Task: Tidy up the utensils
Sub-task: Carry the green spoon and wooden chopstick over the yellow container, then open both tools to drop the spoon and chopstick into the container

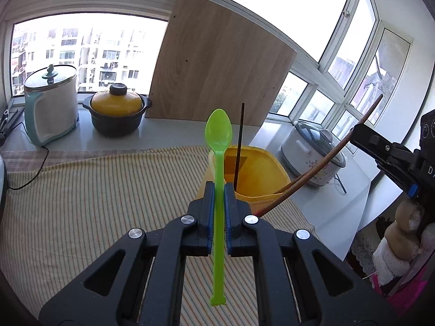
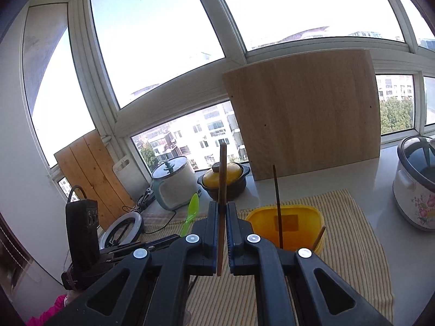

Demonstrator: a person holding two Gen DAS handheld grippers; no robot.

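We have one dark chopstick (image 1: pixel 239 146) already standing in the yellow bin (image 1: pixel 258 174) on the striped cloth (image 1: pixel 95 190). Left gripper (image 1: pixel 219 190) is clamped on the green spoon (image 1: pixel 218 133), right gripper (image 2: pixel 222 212) on a brown chopstick (image 2: pixel 222 174). Both are near the bin, not yet dropped in.

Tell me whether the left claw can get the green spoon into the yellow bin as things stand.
Probably yes. The left claw is shut on the green spoon, right in front of the yellow bin, whose top is open. Only a thin dark stick and a brown stick stand inside, leaving room.
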